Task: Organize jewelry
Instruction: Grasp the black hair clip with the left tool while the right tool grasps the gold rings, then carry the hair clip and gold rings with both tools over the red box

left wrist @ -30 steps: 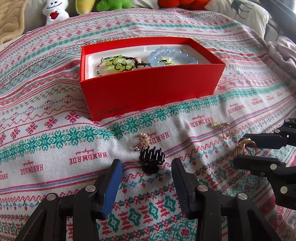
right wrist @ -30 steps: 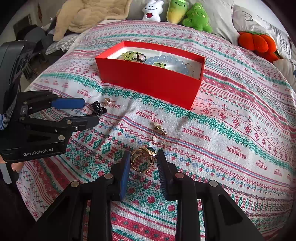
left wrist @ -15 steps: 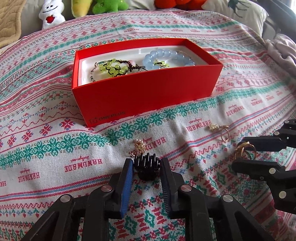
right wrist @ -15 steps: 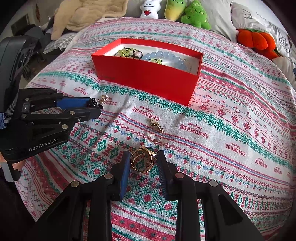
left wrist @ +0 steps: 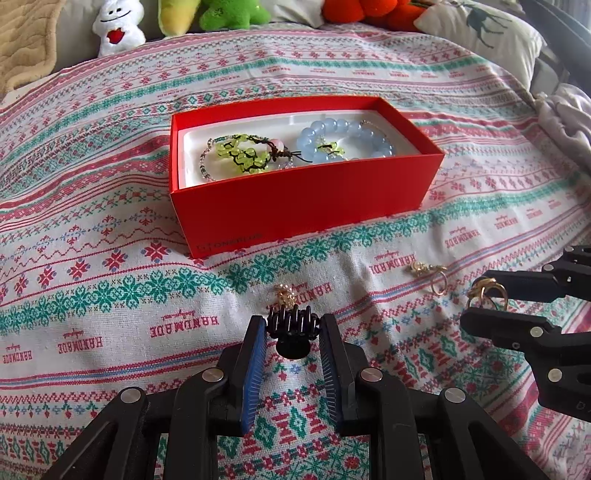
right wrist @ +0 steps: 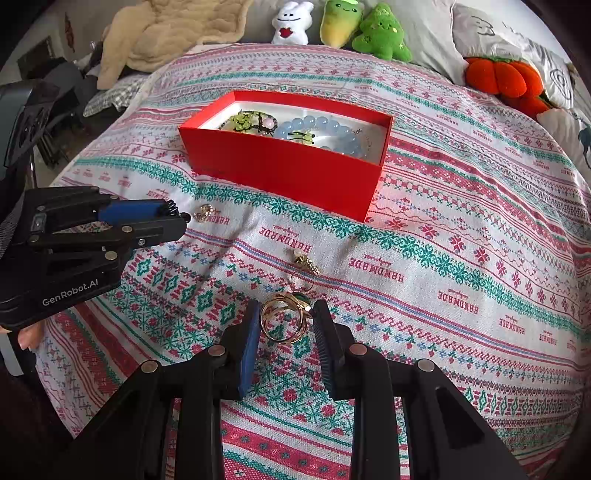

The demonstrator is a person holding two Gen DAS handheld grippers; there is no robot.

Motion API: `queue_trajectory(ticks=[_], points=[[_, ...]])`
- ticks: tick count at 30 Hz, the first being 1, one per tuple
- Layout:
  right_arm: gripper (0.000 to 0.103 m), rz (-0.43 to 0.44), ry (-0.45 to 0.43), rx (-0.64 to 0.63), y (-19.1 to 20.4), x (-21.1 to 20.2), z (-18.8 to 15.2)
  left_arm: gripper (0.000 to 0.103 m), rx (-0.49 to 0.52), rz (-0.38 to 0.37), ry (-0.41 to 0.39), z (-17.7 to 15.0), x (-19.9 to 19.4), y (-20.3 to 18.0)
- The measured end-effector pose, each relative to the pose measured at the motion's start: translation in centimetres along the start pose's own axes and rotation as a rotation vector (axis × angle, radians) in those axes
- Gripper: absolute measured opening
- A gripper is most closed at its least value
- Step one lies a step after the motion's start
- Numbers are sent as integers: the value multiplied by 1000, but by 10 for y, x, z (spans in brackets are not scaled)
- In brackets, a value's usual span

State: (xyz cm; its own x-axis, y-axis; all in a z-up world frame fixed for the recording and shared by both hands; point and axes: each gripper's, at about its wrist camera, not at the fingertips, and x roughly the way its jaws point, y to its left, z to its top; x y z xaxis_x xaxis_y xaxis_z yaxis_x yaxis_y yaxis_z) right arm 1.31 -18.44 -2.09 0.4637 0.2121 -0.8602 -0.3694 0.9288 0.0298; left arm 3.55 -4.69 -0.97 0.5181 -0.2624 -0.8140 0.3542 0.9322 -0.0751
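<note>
A black hair claw clip (left wrist: 293, 326) sits between the blue pads of my left gripper (left wrist: 293, 321), which is shut on it just above the bedspread. My right gripper (right wrist: 286, 308) is shut on a cluster of gold rings (right wrist: 282, 321) with a green stone. The open red box (left wrist: 295, 206) stands farther back and holds a green bead bracelet (left wrist: 240, 158) and a pale blue bead bracelet (left wrist: 347, 138). A small gold charm (left wrist: 286, 293) lies just beyond the clip. A gold ring with a charm (right wrist: 304, 269) lies ahead of the right gripper.
The patterned bedspread (left wrist: 110, 295) covers the whole work area. Plush toys (right wrist: 340, 26) and pillows (left wrist: 480, 33) line the far edge, with a beige blanket (right wrist: 177, 37) at the back left. The two grippers stand side by side, a short gap apart.
The left jaws have closed from wide apart onto the black claw clip. The right gripper keeps the same hold on the gold rings and has hardly moved.
</note>
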Motion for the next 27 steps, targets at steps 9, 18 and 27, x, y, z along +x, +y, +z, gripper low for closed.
queue_trajectory(ticks=[9,18,27], points=[[31,12,-24,63,-5,-12,16,24,-51,-2,-4,11,-10,7],[31,27,-44,89,-3,-18,35,24,-103,-13,-32,29,-20,14],[31,22,-95,117,-12,-21,58,24,-92,-9,-108,54,-21,17]])
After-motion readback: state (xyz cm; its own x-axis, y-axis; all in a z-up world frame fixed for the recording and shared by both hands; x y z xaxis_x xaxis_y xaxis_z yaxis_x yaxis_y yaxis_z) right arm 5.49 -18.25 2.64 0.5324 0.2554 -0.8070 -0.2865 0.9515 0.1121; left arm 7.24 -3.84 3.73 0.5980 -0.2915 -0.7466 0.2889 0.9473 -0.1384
